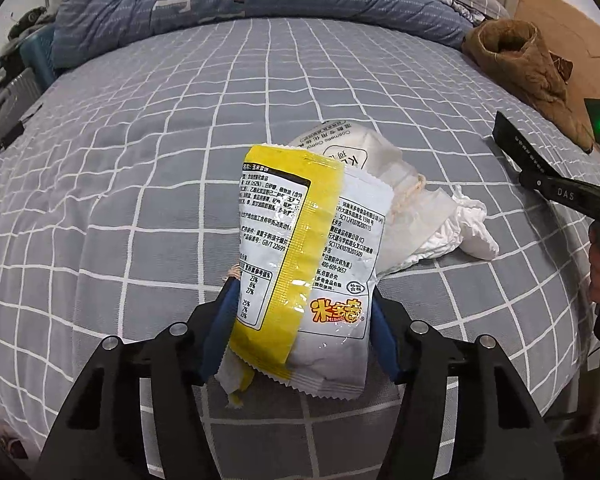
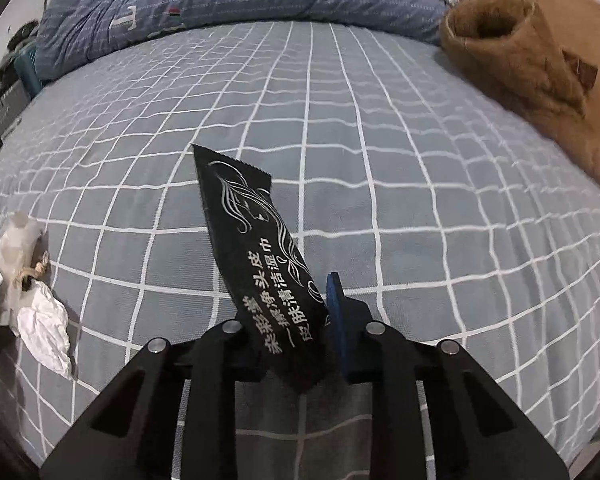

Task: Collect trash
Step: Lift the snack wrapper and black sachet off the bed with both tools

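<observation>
Left claw [image 1: 304, 312]: matte black angular linkage arms w/ silver round screws, blue finger pads [image 1: 382, 332]. Right claw [image 2: 292, 332]: same black build, silver screws, blue pad; from left cam shows green LED, "DAS" lettering.

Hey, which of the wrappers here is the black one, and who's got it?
The long black wet-wipe sachet with white lettering, pinched in the right gripper. The left gripper holds a yellow-and-white snack wrapper; the other packaging on the bed is white.
</observation>
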Demonstrator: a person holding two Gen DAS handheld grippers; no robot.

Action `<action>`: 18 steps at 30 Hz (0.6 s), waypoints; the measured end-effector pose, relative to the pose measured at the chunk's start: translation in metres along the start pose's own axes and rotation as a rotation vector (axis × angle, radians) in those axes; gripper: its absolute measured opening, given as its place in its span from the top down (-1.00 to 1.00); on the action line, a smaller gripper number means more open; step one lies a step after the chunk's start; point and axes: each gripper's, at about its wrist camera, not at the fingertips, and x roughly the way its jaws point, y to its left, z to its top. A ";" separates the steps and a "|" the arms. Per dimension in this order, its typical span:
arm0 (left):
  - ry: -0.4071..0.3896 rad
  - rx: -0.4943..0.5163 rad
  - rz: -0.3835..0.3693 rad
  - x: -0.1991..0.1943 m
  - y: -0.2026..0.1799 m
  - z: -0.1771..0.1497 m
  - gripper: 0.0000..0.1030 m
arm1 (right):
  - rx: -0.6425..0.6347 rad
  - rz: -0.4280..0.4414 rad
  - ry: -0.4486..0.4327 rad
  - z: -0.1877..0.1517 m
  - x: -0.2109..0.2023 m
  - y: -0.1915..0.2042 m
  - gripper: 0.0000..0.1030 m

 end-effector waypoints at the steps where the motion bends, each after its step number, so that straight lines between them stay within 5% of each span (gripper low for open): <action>1: -0.001 -0.002 -0.002 -0.001 0.001 0.000 -0.13 | -0.002 0.002 -0.009 0.000 -0.001 0.002 0.32; 5: -0.008 -0.004 -0.003 -0.007 0.003 -0.001 -0.12 | -0.009 0.029 -0.034 0.002 -0.006 0.008 0.11; 9: -0.014 -0.010 -0.005 -0.012 0.005 -0.002 -0.11 | 0.003 0.073 -0.042 0.005 -0.008 0.012 -0.47; 18: -0.020 -0.015 -0.009 -0.016 0.005 -0.003 -0.10 | 0.060 0.093 0.054 0.019 0.025 0.003 -0.55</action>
